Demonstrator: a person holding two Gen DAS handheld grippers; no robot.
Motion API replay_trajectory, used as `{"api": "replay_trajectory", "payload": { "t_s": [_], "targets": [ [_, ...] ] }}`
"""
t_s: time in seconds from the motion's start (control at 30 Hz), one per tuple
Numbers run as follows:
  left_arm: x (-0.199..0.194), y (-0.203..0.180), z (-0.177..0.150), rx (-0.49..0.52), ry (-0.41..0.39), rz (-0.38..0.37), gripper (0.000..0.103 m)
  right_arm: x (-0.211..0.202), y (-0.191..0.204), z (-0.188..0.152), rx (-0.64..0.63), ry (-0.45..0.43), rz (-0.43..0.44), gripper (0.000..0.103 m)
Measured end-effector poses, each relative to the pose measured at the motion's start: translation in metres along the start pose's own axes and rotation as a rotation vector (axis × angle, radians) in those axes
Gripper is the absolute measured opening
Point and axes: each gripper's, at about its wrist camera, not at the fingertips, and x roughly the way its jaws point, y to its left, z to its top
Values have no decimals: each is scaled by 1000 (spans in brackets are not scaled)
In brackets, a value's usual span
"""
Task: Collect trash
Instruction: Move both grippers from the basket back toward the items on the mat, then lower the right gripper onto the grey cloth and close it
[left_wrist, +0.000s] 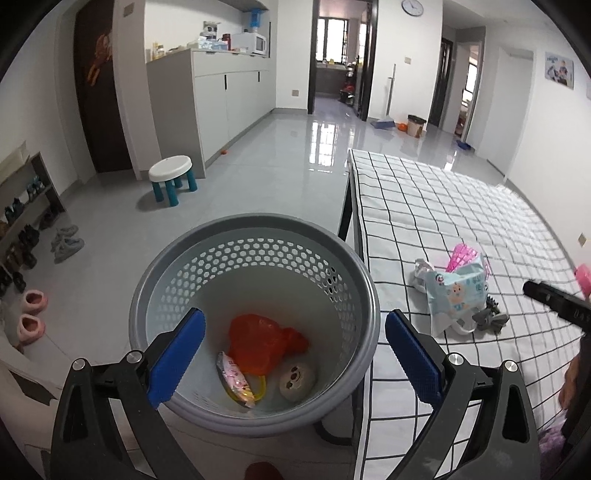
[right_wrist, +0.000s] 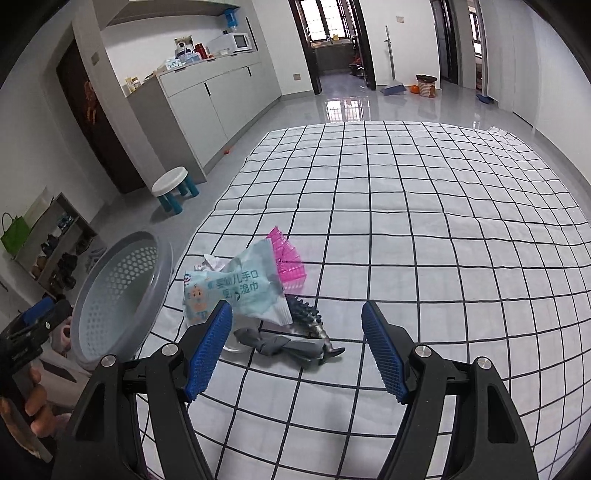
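Both jaws open — we judge the wipes packet (right_wrist: 236, 291) light, crinkly, slippery; pinch its near sealed edge.

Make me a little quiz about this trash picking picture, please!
1. True or false: the grey perforated plastic bin already holds an orange plastic bag.
2. Which lies on top of the pile on the white checked tablecloth? A) the light blue wet-wipe packet B) the pink plastic mesh basket C) the knotted grey cloth strip
3. Fill in: the jaws of the right gripper are ____.

Key: 1 true. 2 A. 3 open, with nothing between them. The left gripper is open too, looking down into the bin.
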Motion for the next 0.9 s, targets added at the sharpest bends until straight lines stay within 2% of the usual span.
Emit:
{"api": "replay_trajectory", "payload": {
  "t_s": [0.4, 0.67, 0.8, 0.9],
  "targets": [
    [-30, -25, 3, 39, -14, 66, 96, -14, -9, 7, 11, -25, 57, 70],
    [-25, -45, 17, 58, -23, 41, 96, -17, -17, 11, 44, -27, 80, 70],
    [-10, -59, 31, 63, -30, -7, 96, -14, -21, 9, 61, -24, 73, 70],
    [12, -77, 46, 102, -26, -41, 96, -10, -23, 6, 62, -20, 52, 70]
  ]
}}
